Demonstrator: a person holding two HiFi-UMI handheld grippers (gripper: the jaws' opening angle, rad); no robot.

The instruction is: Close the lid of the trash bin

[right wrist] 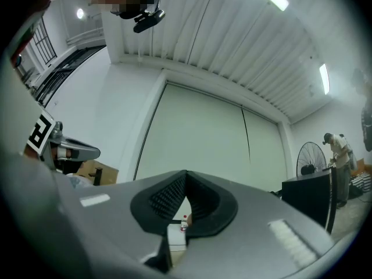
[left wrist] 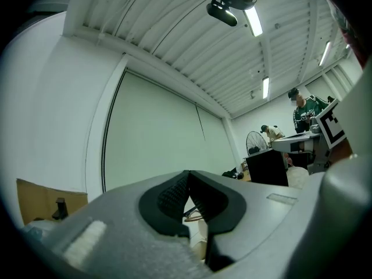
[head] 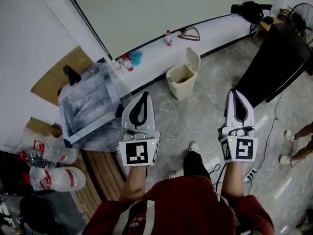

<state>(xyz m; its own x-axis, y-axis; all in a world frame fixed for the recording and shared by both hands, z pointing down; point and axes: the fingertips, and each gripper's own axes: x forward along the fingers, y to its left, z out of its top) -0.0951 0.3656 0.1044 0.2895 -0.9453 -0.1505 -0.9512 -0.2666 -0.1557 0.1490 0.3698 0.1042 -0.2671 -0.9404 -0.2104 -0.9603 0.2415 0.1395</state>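
left hand-held gripper point(head: 145, 95) closed, right hand-held gripper point(head: 234, 92) closed — trash bin point(head: 181, 84) upright, lid point(head: 193, 58) raised

grey stone floor point(head: 215, 87): trash bin point(head: 181, 82), lid point(head: 192, 59) up, beside wall ledge point(head: 215, 29); wooden slats point(head: 100, 173); black cabinet point(head: 279, 62).

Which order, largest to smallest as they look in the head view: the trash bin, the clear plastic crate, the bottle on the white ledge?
1. clear plastic crate
2. trash bin, lid open
3. bottle; it stands farther from the camera, so its true size is unsure.
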